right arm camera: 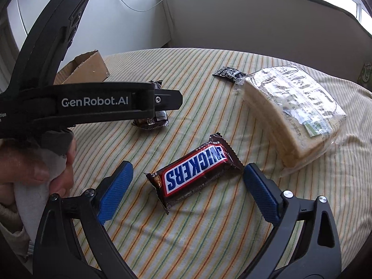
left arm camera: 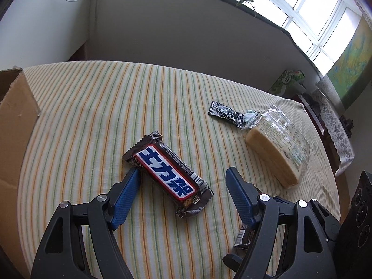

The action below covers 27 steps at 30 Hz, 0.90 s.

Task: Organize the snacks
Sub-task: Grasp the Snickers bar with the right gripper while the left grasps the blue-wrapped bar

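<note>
Both pairs of blue fingers stand wide apart and hold nothing. Farthest left sits the cardboard box (left arm camera: 16, 125), open at the top, resting on the striped cloth (left arm camera: 93, 107); what is inside it cannot be seen.

Next comes the left gripper (left arm camera: 182, 174), with the chocolate bar with Chinese lettering (left arm camera: 168, 174) lying flat between its fingers. One pad (left arm camera: 126, 197) sits just beside the bar's left edge, the other (left arm camera: 238, 195) stands off to the right, so nothing is gripped.

Right of that, the right gripper (right arm camera: 187, 173) hovers over the Snickers bar (right arm camera: 194, 174), which lies at a slant on the cloth, one crimped end close to the right pad (right arm camera: 261, 193). It is also not gripped.

Farther right and farther off lie a small black sachet (left arm camera: 226, 112) and, touching its end, a clear bag of pale wafers (left arm camera: 275, 146).

By my reading the sorting has barely begun, or at least is far from finished: four snacks lie out on the cloth, and each bar awaits a squeeze before going, most likely, to the box.
</note>
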Available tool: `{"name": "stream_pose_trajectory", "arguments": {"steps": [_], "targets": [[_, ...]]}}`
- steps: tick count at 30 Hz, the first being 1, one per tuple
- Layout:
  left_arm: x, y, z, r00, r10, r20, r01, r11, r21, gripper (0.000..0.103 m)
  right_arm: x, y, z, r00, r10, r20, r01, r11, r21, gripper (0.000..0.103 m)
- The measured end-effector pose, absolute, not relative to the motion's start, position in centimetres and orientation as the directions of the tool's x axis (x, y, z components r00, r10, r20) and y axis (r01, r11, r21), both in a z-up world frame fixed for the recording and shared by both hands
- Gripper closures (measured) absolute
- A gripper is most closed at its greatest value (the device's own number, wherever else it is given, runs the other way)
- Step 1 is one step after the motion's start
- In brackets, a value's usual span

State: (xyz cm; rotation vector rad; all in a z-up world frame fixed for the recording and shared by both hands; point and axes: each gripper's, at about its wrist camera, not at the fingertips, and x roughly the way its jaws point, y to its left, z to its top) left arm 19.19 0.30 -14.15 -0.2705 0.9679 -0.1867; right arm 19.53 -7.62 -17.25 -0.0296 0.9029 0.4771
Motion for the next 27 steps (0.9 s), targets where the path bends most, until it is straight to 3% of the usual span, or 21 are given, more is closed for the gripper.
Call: {"name": "stream_pose_trajectory", "arguments": {"steps": [5,9,12,13,14,15,16,27], "targets": [[19.8,-0.6,-14.2,0.565,-0.266,-0.781,0.059,0.957,-0.283,0.029,20.0,-7.4,-17.3,0.529,0.382,-0.758,-0.410,0.897,0.167,0.008],[19.8,-0.9,-14.1,0.576,-0.254,-0.777,0.073,0.963,-0.260,0.030,19.7,-8.1,-17.2,0.544,0.367,-0.755,-0.397,0.905,0.154,0.018],[20.0,-0.8,-14.2,0.582,-0.242,-0.776,0.074,0.966,-0.246,0.033,19.5,-8.5,-17.0,0.562,0.349,-0.750,-0.379,0.914,0.141,0.034],[20.0,-0.7,-14.2,0.585,-0.233,-0.777,0.069,0.969,-0.238,0.036,19.4,-8.8,-17.0,0.566,0.344,-0.749,-0.375,0.917,0.138,0.042],[19.9,-0.6,-14.2,0.589,-0.226,-0.776,0.064,0.970,-0.234,0.048,19.3,-9.0,-17.0,0.570,0.338,-0.749,-0.371,0.919,0.133,0.048],[19.9,-0.5,-14.2,0.590,-0.227,-0.775,0.063,0.970,-0.236,0.065,19.1,-9.3,-16.9,0.576,0.330,-0.748,-0.366,0.922,0.125,0.060],[19.9,-0.4,-14.3,0.589,-0.228,-0.775,0.063,0.969,-0.238,0.071,19.0,-9.7,-16.9,0.576,0.331,-0.747,-0.364,0.922,0.128,0.063],[17.3,-0.6,-13.5,0.622,-0.234,-0.747,0.098,0.970,-0.223,0.075,17.5,-10.9,-17.1,0.596,0.338,-0.729,-0.357,0.924,0.136,0.071]]}}
